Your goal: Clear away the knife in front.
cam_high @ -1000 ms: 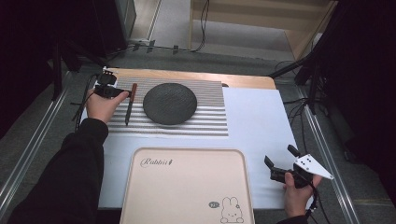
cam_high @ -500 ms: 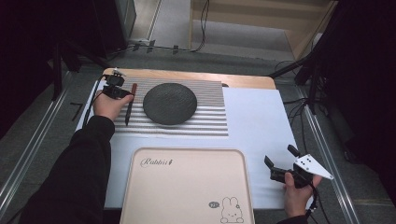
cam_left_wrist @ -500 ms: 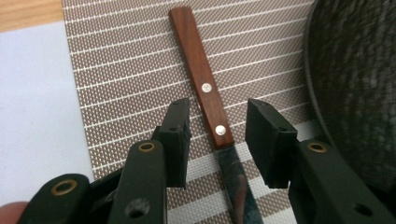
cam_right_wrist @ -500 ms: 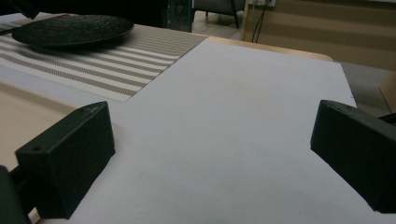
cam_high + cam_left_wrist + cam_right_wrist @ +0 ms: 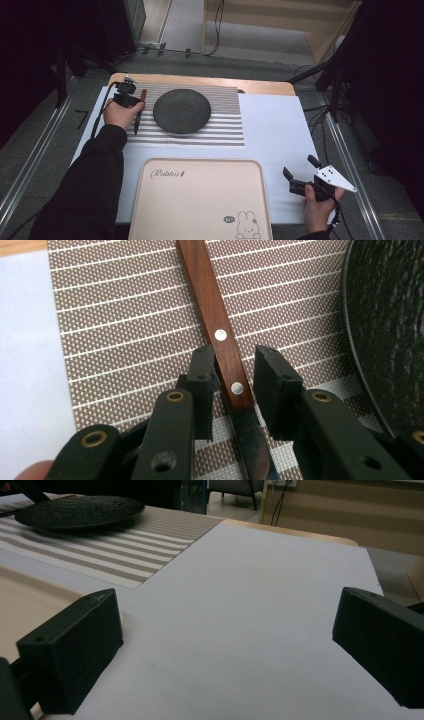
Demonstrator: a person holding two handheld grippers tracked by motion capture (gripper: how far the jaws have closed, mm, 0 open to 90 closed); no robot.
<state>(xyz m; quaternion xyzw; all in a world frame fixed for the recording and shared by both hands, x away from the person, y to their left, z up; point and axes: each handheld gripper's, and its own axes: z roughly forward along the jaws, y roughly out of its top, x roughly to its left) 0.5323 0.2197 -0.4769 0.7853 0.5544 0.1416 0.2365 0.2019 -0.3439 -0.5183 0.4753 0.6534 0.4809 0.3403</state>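
Now left tongs [image 5: 234, 385] are straddling the knife [image 5: 220, 340] w/ jaws spread, not yet pinching, prob. lining up a grab; plate [image 5: 390, 330] sitting just beside. Right tongs [image 5: 225, 655] are hovering spread, idle.

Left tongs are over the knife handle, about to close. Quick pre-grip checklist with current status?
1. Left tongs straddle the knife handle: ok.
2. Jaws open: ok; one touches the handle, the other stands clear.
3. Grip lands on wood rather than blade: borderline, just above the blade junction.
4. Black plate clear of the jaws: ok, beside them.
5. Right tongs open, over the white sheet: ok.
6. Knife flat on striped placemat: ok.
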